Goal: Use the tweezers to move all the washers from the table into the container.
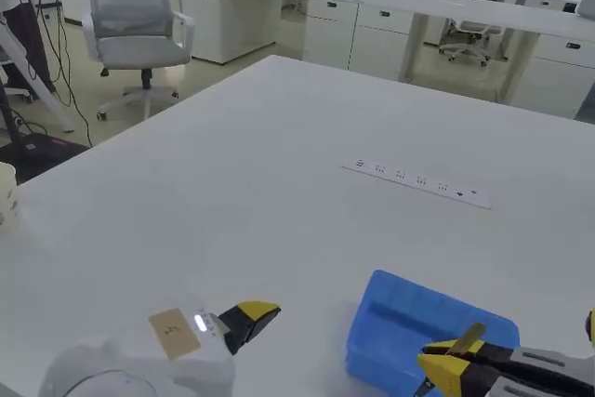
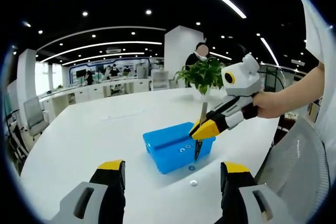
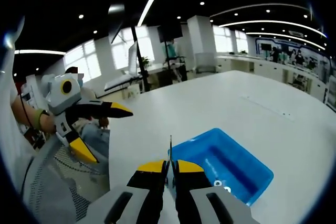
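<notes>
On the table (image 2: pixel 94 135), two washers (image 2: pixel 193 183) lie just beside the container (image 2: pixel 165 160), more washers (image 2: pixel 184 149) inside it.

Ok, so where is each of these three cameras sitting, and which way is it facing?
Head view: on the headset, looking forward and down across the white table; left gripper and right gripper enter at the bottom edge.
Left gripper view: on the left gripper, own jaws open, facing the right gripper, its tweezers and the person's hand.
Right gripper view: on the right gripper, looking along the clamped tweezers toward the left gripper.
Shared: all three show the blue container.
</notes>
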